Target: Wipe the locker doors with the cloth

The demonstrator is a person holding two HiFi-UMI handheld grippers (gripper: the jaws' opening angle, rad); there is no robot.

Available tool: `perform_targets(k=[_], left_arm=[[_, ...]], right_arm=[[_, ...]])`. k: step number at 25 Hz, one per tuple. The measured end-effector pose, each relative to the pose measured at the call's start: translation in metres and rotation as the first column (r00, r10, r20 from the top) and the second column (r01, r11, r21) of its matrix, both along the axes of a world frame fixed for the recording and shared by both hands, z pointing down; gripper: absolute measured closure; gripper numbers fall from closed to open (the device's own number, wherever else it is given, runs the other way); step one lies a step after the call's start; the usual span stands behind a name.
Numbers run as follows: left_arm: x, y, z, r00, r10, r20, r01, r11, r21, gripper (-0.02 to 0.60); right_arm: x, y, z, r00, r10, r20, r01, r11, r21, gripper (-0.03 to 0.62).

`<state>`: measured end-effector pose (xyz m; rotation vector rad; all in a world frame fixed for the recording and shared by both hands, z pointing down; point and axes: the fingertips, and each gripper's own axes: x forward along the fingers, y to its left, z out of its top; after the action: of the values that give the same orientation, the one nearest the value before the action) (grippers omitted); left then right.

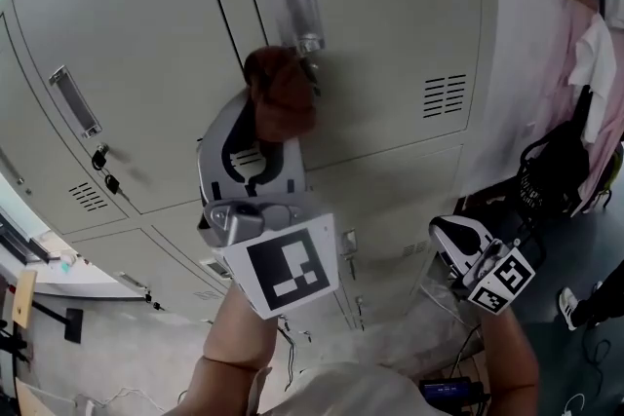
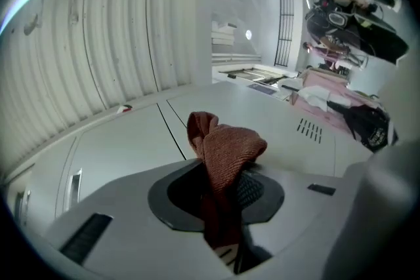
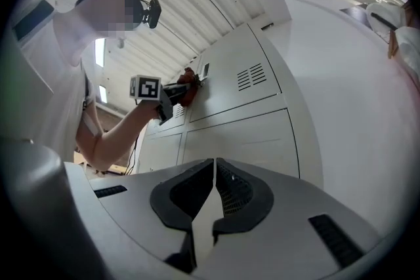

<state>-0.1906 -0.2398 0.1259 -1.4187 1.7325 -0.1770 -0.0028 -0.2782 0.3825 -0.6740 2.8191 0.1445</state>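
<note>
My left gripper is shut on a rust-brown cloth, and the bunched cloth is pressed against a grey locker door just below its clear handle. In the left gripper view the cloth sticks up from between the jaws. From the right gripper view the same cloth shows small against the lockers. My right gripper hangs low at the right, shut with nothing in it, away from the doors; it appears at the lower right of the head view.
A neighbouring door has a handle with keys hanging under it. Vent slots sit to the right of the cloth. Pink and white clothes and a black bag hang at the right. Cables lie on the floor.
</note>
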Motion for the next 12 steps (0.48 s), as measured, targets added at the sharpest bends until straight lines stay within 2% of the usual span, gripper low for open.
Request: perform_targets(k=[2, 5, 7, 9, 12], left_arm=[[0.004, -0.004, -0.006, 0.997, -0.034, 0.071, 0.036, 0.999, -0.029, 0.499], [0.011, -0.008, 0.032, 0.991, -0.057, 0.123, 0.065, 0.996, -0.065, 0.499], [0.02, -0.012, 0.061, 0.992, -0.049, 0.12, 0.058, 0.996, -0.073, 0.499], [0.037, -0.02, 0.069, 0.993, -0.015, 0.114, 0.026, 0.995, -0.095, 0.499], [0.049, -0.029, 0.048, 0.998, 0.056, 0.003, -0.056, 0.993, -0.103, 0.499]], right_arm=[[-0.002, 0.001, 0.001, 1.0, -0.006, 0.012, 0.006, 1.0, -0.005, 0.571], [-0.001, 0.003, 0.004, 0.999, -0.007, 0.031, 0.007, 1.0, -0.02, 0.571], [0.003, 0.004, 0.009, 1.0, -0.009, 0.026, 0.01, 0.999, -0.034, 0.571], [0.006, 0.004, 0.012, 1.0, -0.007, 0.021, 0.008, 0.999, -0.045, 0.571], [0.008, 0.006, 0.009, 1.0, -0.002, 0.029, 0.003, 0.999, -0.038, 0.571]])
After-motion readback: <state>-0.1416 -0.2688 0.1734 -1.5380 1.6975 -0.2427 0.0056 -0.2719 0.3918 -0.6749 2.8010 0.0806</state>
